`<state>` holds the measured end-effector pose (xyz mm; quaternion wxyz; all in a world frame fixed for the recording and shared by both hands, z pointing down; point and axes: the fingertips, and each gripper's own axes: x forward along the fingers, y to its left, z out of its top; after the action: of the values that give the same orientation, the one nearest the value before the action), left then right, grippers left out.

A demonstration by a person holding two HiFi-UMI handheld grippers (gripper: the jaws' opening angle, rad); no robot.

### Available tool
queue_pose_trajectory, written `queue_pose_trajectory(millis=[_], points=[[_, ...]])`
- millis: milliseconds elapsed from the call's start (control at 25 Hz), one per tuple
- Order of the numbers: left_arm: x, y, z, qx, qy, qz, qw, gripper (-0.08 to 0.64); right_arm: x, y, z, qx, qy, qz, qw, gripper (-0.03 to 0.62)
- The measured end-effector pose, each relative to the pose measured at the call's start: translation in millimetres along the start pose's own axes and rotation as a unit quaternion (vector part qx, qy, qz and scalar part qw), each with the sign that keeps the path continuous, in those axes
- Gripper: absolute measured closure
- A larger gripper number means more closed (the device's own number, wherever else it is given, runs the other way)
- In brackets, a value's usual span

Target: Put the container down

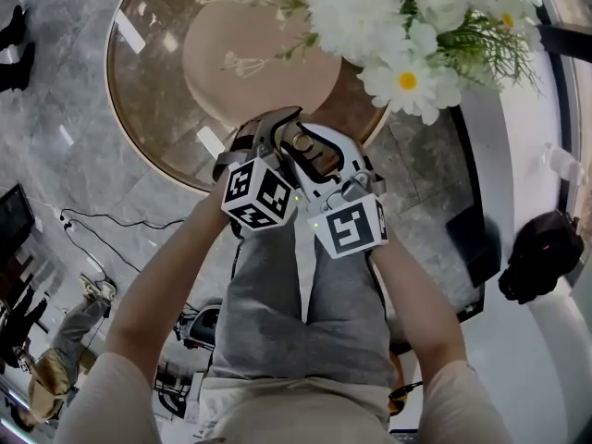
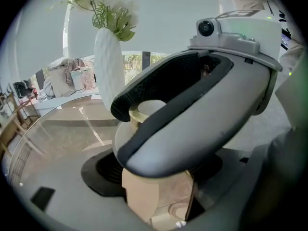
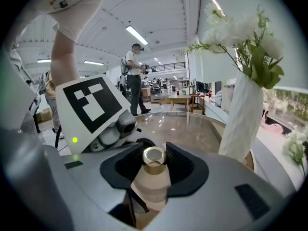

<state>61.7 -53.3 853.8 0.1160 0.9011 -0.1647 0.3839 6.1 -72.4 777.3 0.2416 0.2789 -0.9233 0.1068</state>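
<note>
First, head view: the left gripper (image 1: 268, 135) and the right gripper (image 1: 313, 155) meet at frame centre, crossed one over the other, just at the lower rim of the round glass table (image 1: 153, 100). Of the container (image 1: 300, 142) I see only a small brass-coloured top between them. Flowers (image 1: 407, 26) fill the upper right. My concern is that the bottle hangs close to the rim, so a base landed there could tip off the edge.

Left gripper view: the right gripper's grey finger crosses mid-frame and covers most of the container. Its cream body shows at lower centre, against the ribbed pad (image 2: 103, 170) at lower left. I cannot tell whether the opposite pad presses it too. A white vase (image 2: 108, 71) stands at upper left, on the table beyond. Crossed tools may snag on release and drag the bottle over.

Right gripper view: the jaws are closed narrow on the container's neck, just under the gold rim, at lower centre. The vase rises at the right. A neck grip leaves the body free to swing. I judge that a tilted base at touchdown, or opening before it rests flat, would topple it toward the vase.
</note>
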Motion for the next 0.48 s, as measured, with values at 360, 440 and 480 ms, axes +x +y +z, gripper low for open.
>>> queue_pose_trajectory(millis=[360,440,480], points=[[-12.5,-2.1,-7.8,-0.039,-0.002,-0.008,0.9992,0.209,1.5,4.1,-3.1,0.001,0.011,-0.005,1.000,0.448],[-17.2,-3.6,-12.1,-0.033,0.008,-0.010,0.9994,0.209,1.0,3.6,-2.6,0.013,0.015,-0.006,1.000,0.442],[-20.1,-4.3,-13.8,-0.031,0.011,-0.009,0.9994,0.209,0.2,3.0,-2.3,0.021,0.016,-0.008,1.000,0.428]])
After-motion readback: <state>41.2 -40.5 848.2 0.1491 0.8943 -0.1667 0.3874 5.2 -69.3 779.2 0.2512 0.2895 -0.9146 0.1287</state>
